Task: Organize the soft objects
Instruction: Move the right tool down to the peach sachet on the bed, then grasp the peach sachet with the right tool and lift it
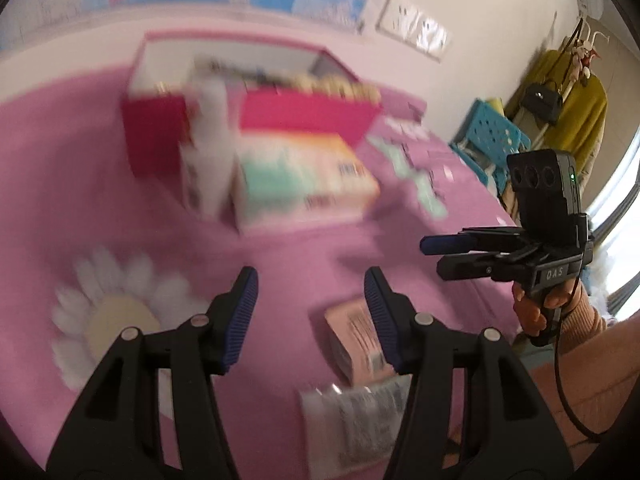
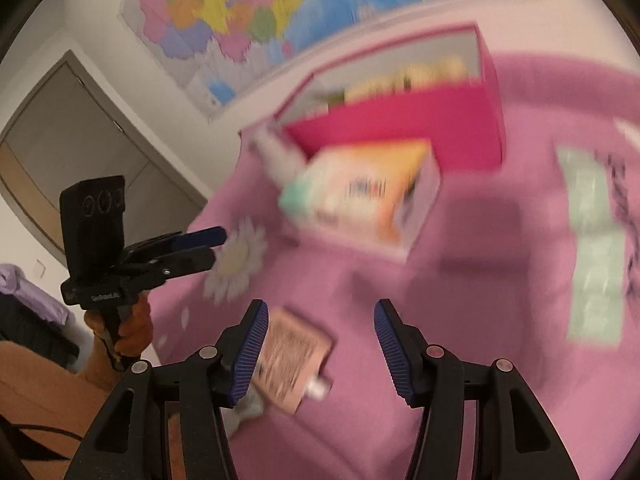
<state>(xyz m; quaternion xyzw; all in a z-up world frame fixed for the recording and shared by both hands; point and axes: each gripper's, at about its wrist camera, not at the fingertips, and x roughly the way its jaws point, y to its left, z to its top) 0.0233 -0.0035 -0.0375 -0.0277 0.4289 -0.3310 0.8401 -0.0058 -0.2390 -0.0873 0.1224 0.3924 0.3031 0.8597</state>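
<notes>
Soft peach-pink flat packet (image 2: 294,364) lies on the pink bedspread (image 2: 480,360), just before the right gripper (image 2: 320,350) (fingers spread, empty), probably lined up for pickup. Left gripper (image 1: 311,318) hangs open nearby; magenta open-topped box (image 1: 256,120) likely waits as destination.

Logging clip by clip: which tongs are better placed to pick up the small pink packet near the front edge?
Probably the right tongs: open, with the pink packet lying just ahead between the fingers. The left tongs are open too, but the packet sits off against their right finger.
</notes>
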